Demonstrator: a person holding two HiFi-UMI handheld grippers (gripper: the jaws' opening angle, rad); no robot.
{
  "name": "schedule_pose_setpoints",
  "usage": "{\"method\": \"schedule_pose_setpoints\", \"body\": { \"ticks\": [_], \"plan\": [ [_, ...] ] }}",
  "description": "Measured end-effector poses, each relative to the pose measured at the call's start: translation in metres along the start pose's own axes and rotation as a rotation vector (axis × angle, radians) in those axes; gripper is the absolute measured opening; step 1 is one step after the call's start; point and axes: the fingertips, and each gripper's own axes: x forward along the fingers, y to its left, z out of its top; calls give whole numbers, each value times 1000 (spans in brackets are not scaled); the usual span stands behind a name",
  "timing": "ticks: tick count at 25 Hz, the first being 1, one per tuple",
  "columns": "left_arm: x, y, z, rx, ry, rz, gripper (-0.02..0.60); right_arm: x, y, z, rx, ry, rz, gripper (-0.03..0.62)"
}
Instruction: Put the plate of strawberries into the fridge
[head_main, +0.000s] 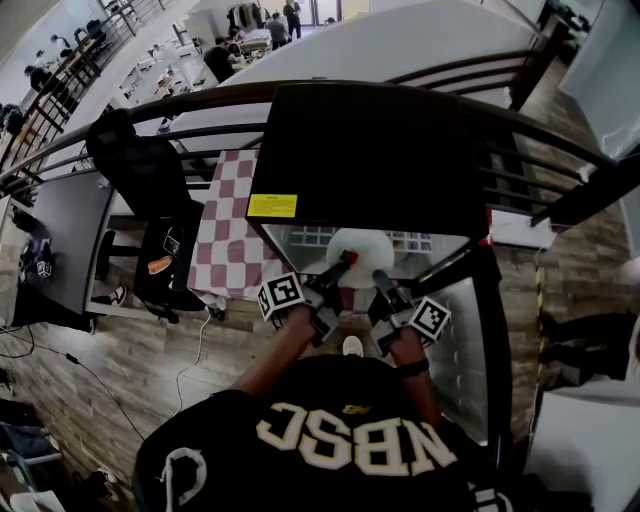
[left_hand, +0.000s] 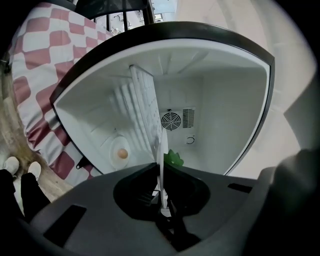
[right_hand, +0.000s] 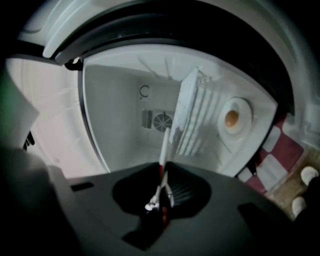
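Left gripper (head_main: 345, 262) and right gripper (head_main: 381, 279) are each clenched on opposite rims of the plate of strawberries (head_main: 362, 250), which hangs at the mouth of the open fridge (head_main: 370, 150); advance both hands together and level so that the plate slides onto the wire shelf (left_hand: 144, 116) without tipping. The plate is round, with no long axis; it lies flat, face up, edge-on to each gripper.

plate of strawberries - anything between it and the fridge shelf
Nothing visible does: the fridge door stands open, and the wire shelf ahead of the plate looks bare.
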Motion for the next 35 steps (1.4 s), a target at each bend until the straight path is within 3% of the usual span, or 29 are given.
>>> {"method": "schedule_pose_setpoints", "body": {
  "ticks": [20, 26, 30, 35],
  "plan": [
    [27, 5, 15, -33, -20, -4, 35, 18, -7, 22, 22, -18, -12, 48],
    [29, 4, 18, -14, -31, -1, 35, 21, -9, 24, 14, -15, -19, 48],
    [26, 1, 19, 10, -56, 0, 35, 23, -2, 23, 23, -21, 26, 49],
    [22, -3, 16, 71, -54, 7, 44, 20, 0, 21, -43, -13, 15, 58]
  ]
}}
